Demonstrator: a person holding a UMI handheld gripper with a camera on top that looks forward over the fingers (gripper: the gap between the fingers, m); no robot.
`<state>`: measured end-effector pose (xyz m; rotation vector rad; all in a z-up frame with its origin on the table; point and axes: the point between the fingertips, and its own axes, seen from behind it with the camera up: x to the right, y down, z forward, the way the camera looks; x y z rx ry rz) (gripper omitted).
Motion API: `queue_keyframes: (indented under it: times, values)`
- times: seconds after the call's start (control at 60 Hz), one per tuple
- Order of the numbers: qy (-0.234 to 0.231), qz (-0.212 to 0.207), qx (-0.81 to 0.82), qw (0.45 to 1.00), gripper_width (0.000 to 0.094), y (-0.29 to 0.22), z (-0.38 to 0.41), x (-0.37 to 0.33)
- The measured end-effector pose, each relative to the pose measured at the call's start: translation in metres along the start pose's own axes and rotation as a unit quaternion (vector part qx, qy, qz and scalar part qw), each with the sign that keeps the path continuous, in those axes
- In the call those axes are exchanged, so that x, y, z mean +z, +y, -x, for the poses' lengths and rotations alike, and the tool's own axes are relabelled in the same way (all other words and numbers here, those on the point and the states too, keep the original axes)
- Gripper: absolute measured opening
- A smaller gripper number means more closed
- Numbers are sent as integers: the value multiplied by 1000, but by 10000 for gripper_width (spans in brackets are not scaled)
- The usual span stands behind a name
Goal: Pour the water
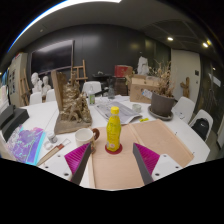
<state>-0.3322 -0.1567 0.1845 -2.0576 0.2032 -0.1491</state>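
Note:
A yellow bottle (114, 128) with a yellow cap stands upright on a round red coaster (114, 150) on a tan mat (115, 170) on the white table. My gripper (112, 163) is open and empty. Its two fingers (80, 165) with magenta pads sit just short of the bottle, one on each side of its line, and do not touch it. A white cup (84, 137) with a reddish handle stands to the left of the bottle, beyond the left finger.
A wooden sculpture (72, 105) stands at the back left. A dark pot with dried plants (162, 102) stands at the back right. A brown paper sheet (168, 140) lies to the right. Brushes and small items (50, 150) lie at the left. White chairs (202, 124) surround the table.

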Motion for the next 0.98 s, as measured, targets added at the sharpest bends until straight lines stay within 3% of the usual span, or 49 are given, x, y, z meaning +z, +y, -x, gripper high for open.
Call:
queue_keyframes:
  times: [0.167, 0.367, 0.983]
  values:
    - [-9, 17, -15, 1000, 859, 6, 13, -91]
    - [-16, 26, -22, 999, 860, 19, 12, -150]
    - [-27, 43, -46, 998, 858, 41, -29, -172]
